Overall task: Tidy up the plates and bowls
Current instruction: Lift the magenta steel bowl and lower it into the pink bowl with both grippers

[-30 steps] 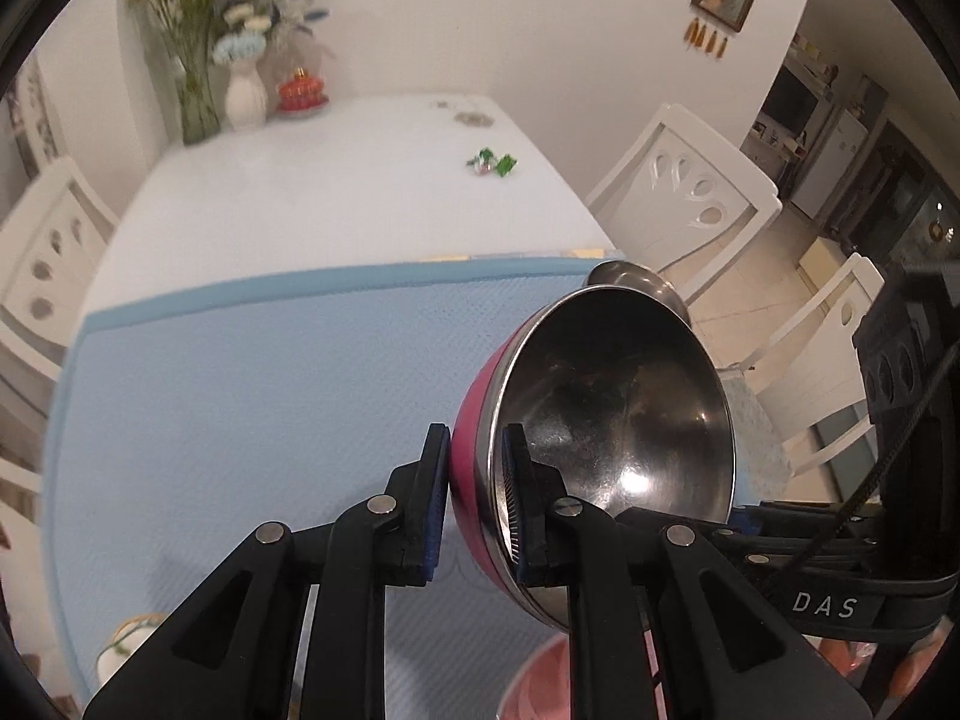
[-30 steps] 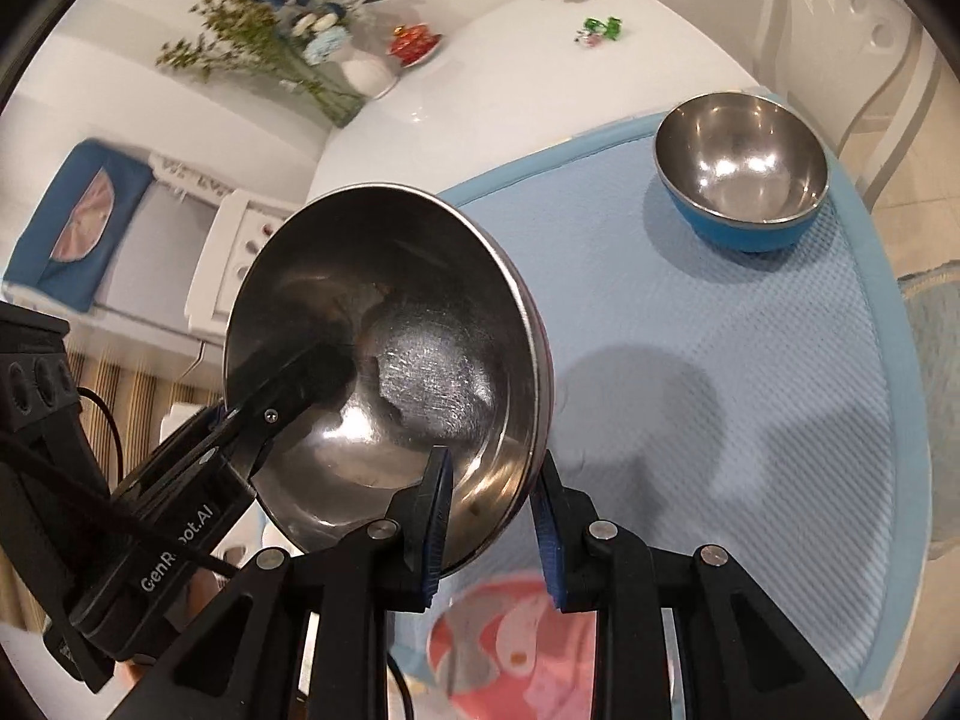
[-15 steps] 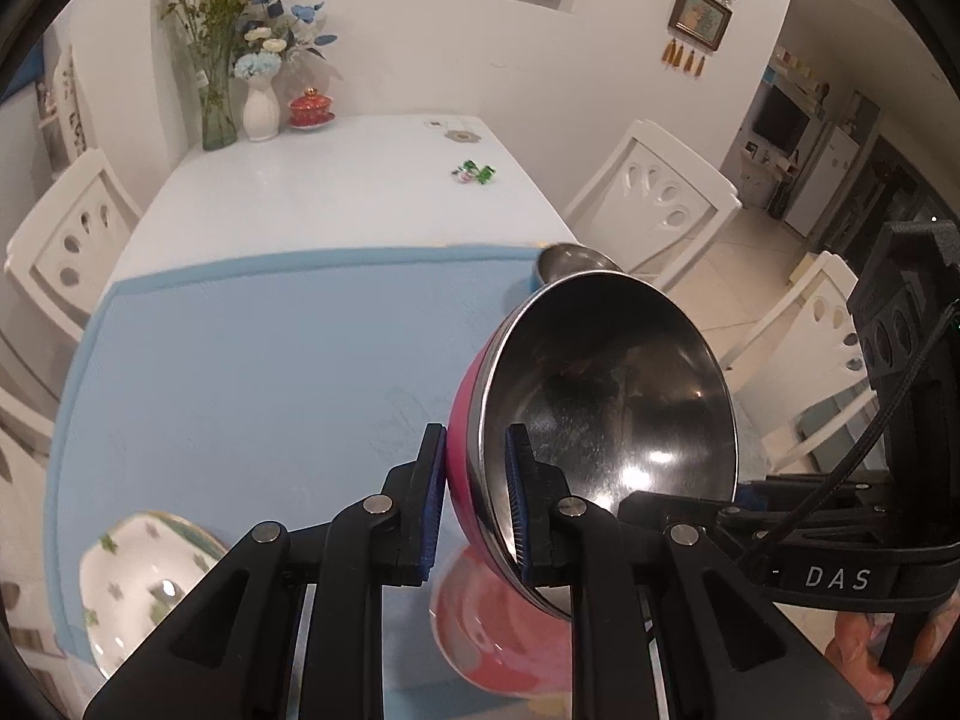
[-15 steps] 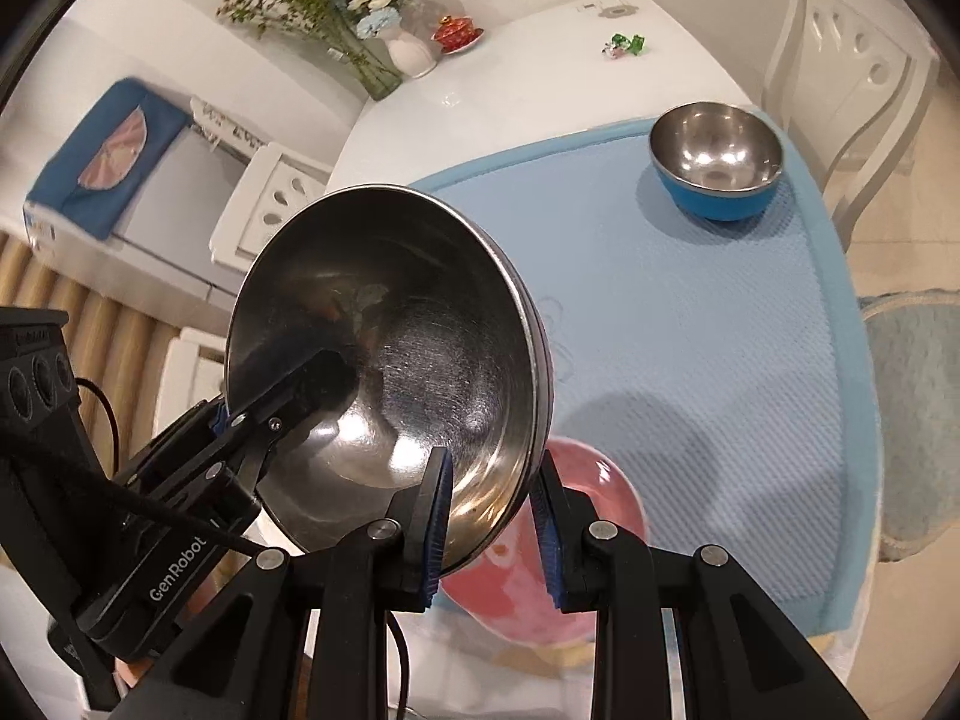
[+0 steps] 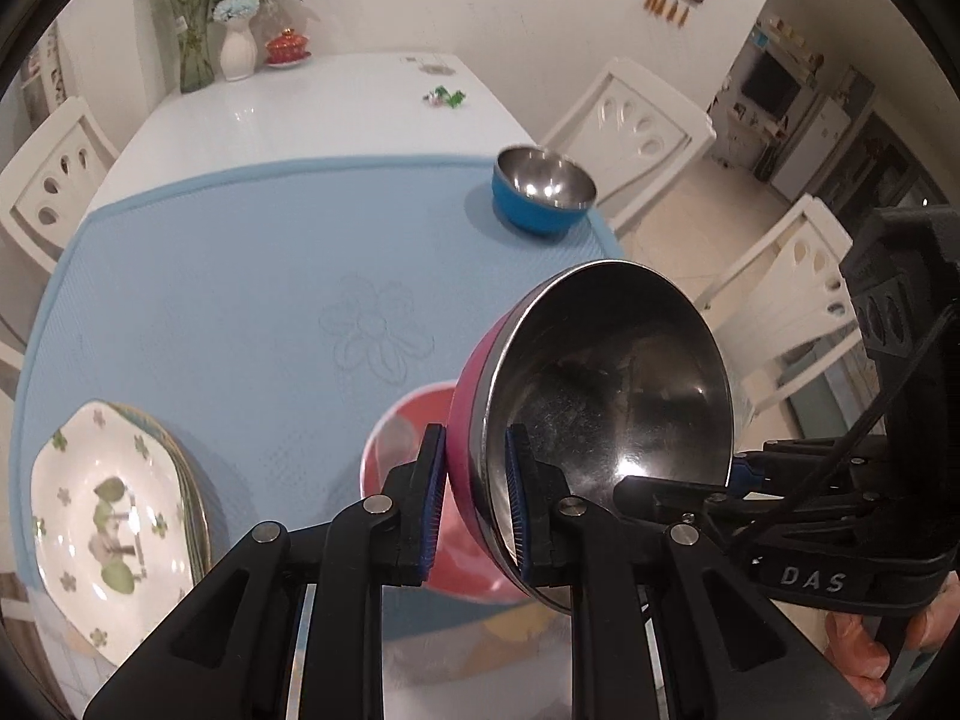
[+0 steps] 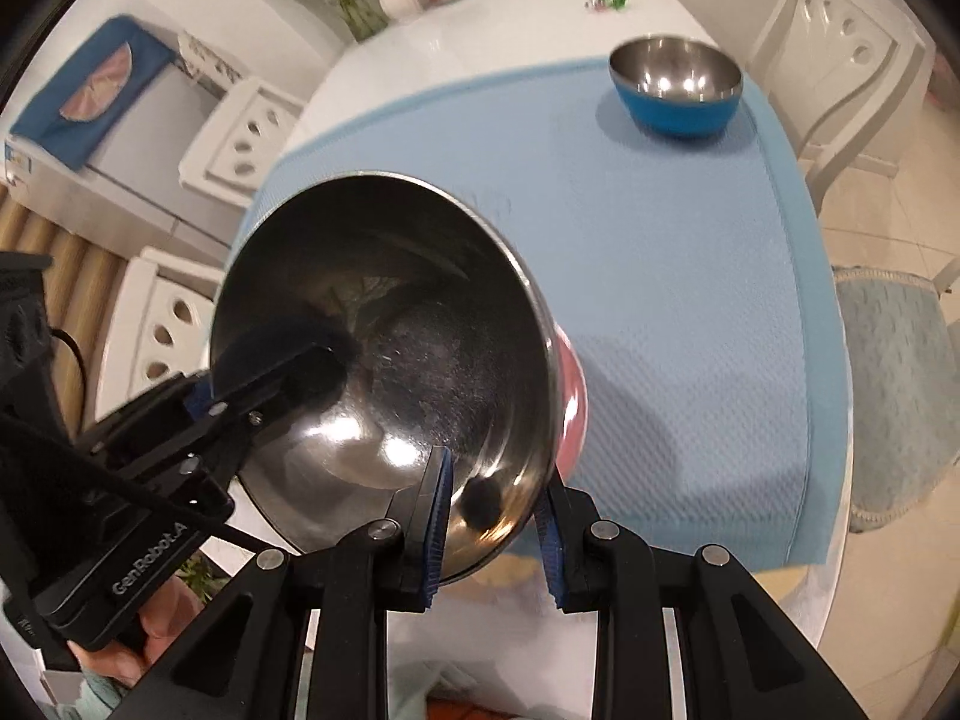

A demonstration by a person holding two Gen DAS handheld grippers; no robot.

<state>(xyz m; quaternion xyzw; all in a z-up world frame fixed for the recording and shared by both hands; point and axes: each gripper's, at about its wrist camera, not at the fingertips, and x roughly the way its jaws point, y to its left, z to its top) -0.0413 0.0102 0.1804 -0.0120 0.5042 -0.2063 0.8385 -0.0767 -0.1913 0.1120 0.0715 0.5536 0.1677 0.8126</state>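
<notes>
The white tabletop (image 5: 312,102) carries a light-blue textured mat (image 5: 252,276) over its near half. On the mat, from largest to smallest, you have: a stack of white octagonal plates with green leaf print (image 5: 114,516) at the near left, a pink round plate (image 5: 414,450) at the near centre, and a blue-bodied steel bowl (image 5: 543,192) at the far right, upright and well apart from the rest.

The pink-bodied steel bowl (image 5: 606,408) is held in the air above the pink round plate, tilted so that its opening faces right and toward you. Both tools hold it. The left gripper (image 5: 474,504) has its jaws pinching the near-left rim, one pad on the pink outside and one on the steel inside. The right gripper (image 6: 492,516) pinches the rim on the opposite side, one pad inside, one outside.

The relation that governs the next move: the blue-bodied steel bowl lies far and to the right of both sets of jaws, on the right gripper's side. Judged from the task, nesting the held bowl there calls for a far-right carry and levelling of the rim first. The pink round plate directly beneath is the alternative set-down.

Legible markings: "DAS" on the right tool body as seen from the left wrist; "GenRobot.A" on the left tool body as seen from the right wrist.
</notes>
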